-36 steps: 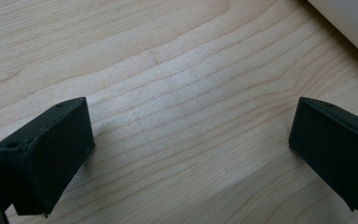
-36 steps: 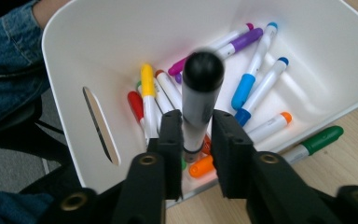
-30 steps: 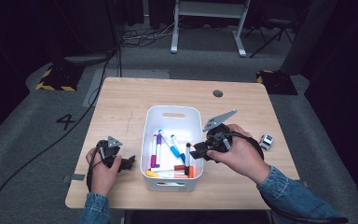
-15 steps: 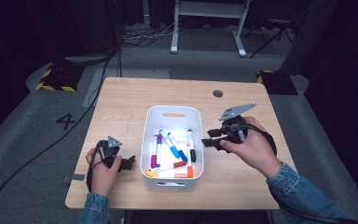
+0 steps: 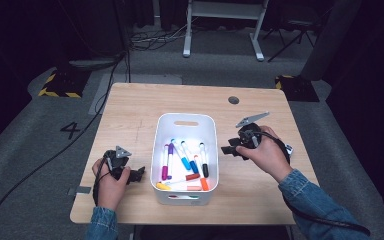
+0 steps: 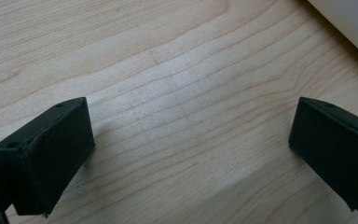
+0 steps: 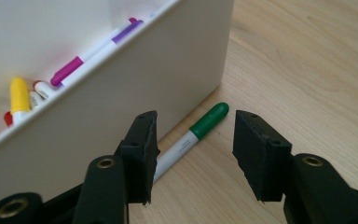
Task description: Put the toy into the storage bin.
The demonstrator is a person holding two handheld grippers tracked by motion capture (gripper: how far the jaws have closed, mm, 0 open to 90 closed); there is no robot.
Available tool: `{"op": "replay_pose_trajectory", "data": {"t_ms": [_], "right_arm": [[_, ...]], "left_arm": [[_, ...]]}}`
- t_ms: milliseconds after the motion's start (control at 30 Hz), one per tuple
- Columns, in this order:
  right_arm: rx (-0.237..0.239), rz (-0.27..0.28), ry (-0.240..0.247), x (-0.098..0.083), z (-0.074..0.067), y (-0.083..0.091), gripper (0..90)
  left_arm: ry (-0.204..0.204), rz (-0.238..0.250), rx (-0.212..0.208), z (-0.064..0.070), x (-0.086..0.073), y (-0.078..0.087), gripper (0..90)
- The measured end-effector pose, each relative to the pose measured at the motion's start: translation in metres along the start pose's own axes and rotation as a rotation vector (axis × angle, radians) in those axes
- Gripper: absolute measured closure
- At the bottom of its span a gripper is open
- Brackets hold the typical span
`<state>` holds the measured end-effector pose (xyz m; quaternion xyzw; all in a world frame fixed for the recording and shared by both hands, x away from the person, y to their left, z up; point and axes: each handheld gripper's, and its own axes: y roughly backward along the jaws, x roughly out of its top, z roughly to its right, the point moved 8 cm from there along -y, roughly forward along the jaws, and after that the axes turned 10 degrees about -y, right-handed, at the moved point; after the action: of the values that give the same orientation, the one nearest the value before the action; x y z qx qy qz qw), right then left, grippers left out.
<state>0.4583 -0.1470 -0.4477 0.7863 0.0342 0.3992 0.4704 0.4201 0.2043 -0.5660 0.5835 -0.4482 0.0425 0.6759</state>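
Note:
A white bin [image 5: 185, 120] in the middle of the wooden table holds several markers [image 5: 182, 156]: purple, blue, black, orange, red, yellow. My right gripper [image 5: 228, 149] is low beside the bin's right wall [image 7: 121, 93]. Its jaws have just been opening and stand open [image 7: 196, 122]. A green-capped marker [image 7: 205, 122] lies on the table between them, against the wall, and its white barrel runs under one jaw. The pads do not press on it. My left gripper [image 5: 139, 174] rests left of the bin, open [image 6: 191, 126] over bare wood.
A small white object [image 5: 289, 148] lies just behind the right hand. A round grommet [image 5: 233, 100] sits at the table's far right. The bin's corner [image 6: 349, 23] stands close to the left gripper. Dark floor and a cable surround the table.
The right hand has moved from over the bin's right side out to the right and down to the table beside it, with its jaws wider. The left hand has kept still.

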Motion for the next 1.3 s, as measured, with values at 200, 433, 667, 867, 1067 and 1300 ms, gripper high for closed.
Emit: {"op": "replay_pose_trajectory", "data": {"t_ms": [200, 433, 667, 867, 1067, 1300], "right_arm": [[0.002, -0.027, -0.010, -0.014, 0.007, -0.025, 48.0], [0.006, -0.057, -0.012, -0.026, 0.007, -0.047, 46.5], [0.016, -0.083, -0.008, -0.035, 0.006, -0.065, 44.8], [-0.008, -0.102, 0.017, -0.040, 0.007, -0.075, 45.4], [-0.023, -0.109, 0.001, -0.042, 0.008, -0.081, 44.2], [-0.072, -0.137, 0.039, -0.045, 0.016, -0.080, 53.3]], "left_arm": [[-0.001, 0.000, 0.003, 0.000, 0.000, 0.000, 0.0], [0.001, 0.002, 0.003, 0.000, 0.000, 0.000, 0.0], [0.000, 0.002, 0.003, 0.000, 0.000, 0.000, 0.0], [0.000, 0.001, 0.002, 0.000, 0.000, 0.000, 0.0], [0.000, 0.000, 0.000, 0.000, 0.000, 0.000, 0.0], [0.000, 0.001, 0.002, 0.000, 0.000, 0.000, 0.0]]}}
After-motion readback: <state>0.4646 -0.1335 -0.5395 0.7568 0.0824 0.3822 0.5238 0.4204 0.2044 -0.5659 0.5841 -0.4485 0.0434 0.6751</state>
